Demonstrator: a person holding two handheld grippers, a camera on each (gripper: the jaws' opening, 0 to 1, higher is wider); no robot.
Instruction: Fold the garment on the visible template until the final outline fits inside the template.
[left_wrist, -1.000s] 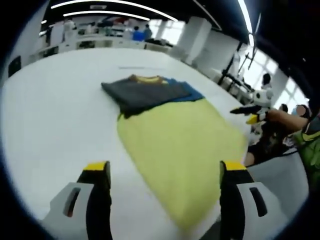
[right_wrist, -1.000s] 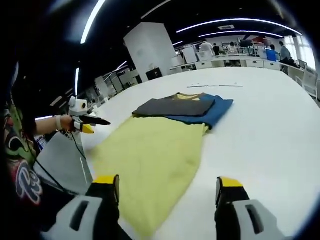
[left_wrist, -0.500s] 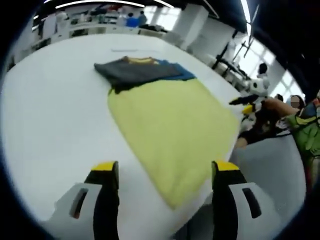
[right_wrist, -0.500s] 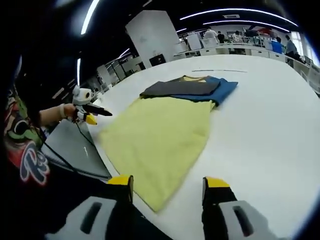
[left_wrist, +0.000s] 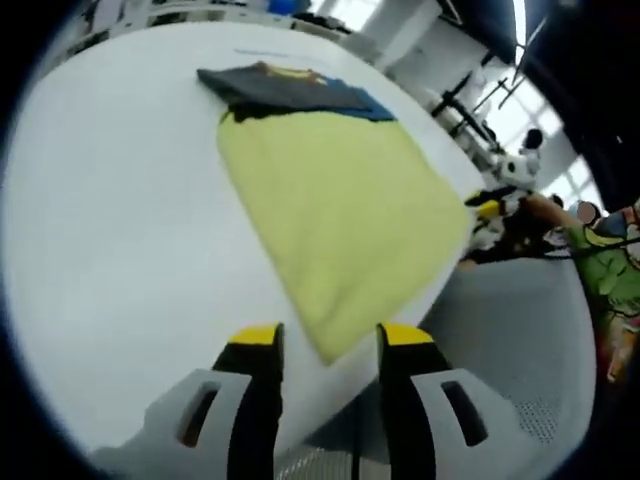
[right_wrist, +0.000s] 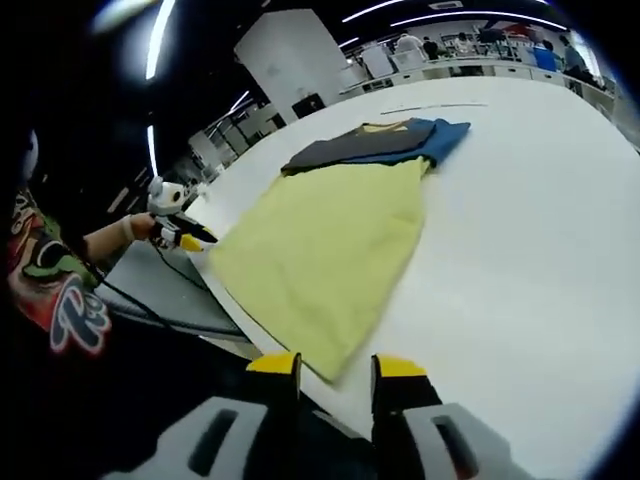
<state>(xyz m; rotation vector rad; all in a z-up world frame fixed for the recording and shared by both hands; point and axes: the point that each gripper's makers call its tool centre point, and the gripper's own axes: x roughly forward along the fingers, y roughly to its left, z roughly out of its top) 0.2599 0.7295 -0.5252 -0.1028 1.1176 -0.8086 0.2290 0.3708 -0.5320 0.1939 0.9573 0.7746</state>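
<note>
A yellow cloth (left_wrist: 340, 200) lies flat on the white table (left_wrist: 120, 220), its near edge along the table's edge. At its far end sits a folded stack, dark grey over blue (left_wrist: 285, 88). My left gripper (left_wrist: 330, 338) hovers at the cloth's near left corner, jaws narrow but apart, with the corner showing between them. My right gripper (right_wrist: 337, 367) stands the same way at the near right corner of the yellow cloth (right_wrist: 320, 250). The folded stack (right_wrist: 380, 145) lies beyond. Each gripper shows in the other's view: the right gripper (left_wrist: 490, 208) and the left gripper (right_wrist: 182, 236).
The table edge (left_wrist: 455, 270) runs just under both grippers, with grey floor (left_wrist: 520, 350) below it. A person's arm in a patterned sleeve (right_wrist: 60, 290) holds the left gripper. Desks and people stand far behind the table (right_wrist: 560, 250).
Both pairs of jaws have drawn much closer together. Both cameras have dropped toward the table edge, so each near corner of the yellow cloth now sits between a pair of jaws.
</note>
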